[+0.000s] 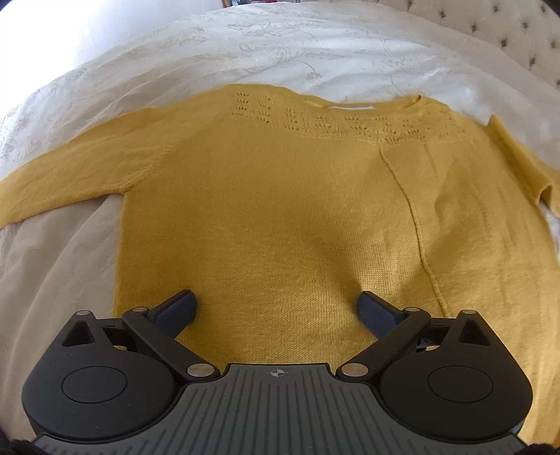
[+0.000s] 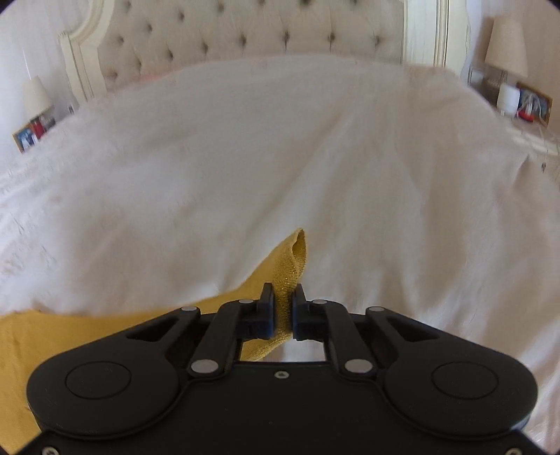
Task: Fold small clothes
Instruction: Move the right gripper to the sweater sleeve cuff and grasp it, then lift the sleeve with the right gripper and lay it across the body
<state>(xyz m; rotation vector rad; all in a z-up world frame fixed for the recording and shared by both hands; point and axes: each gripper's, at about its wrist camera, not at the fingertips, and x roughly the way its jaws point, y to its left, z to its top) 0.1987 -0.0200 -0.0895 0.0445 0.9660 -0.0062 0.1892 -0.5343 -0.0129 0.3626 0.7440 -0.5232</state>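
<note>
A mustard-yellow knit sweater (image 1: pixel 280 196) lies spread flat on a white bedspread (image 1: pixel 245 45), neckline at the far side, one sleeve stretched out to the left. My left gripper (image 1: pixel 278 304) hovers over its lower body with the jaws wide open and nothing between them. In the right wrist view my right gripper (image 2: pixel 283 308) is shut on the sweater's right sleeve (image 2: pixel 292 266); the cuff sticks up past the fingertips above the bedspread (image 2: pixel 315 157). The rest of the sweater trails off to the lower left of that view.
A tufted cream headboard (image 2: pixel 245 31) stands at the far end of the bed. Bedside tables with lamps (image 2: pixel 507 49) and framed pictures (image 2: pixel 29 134) flank it. White bedspread stretches beyond the sweater on all sides.
</note>
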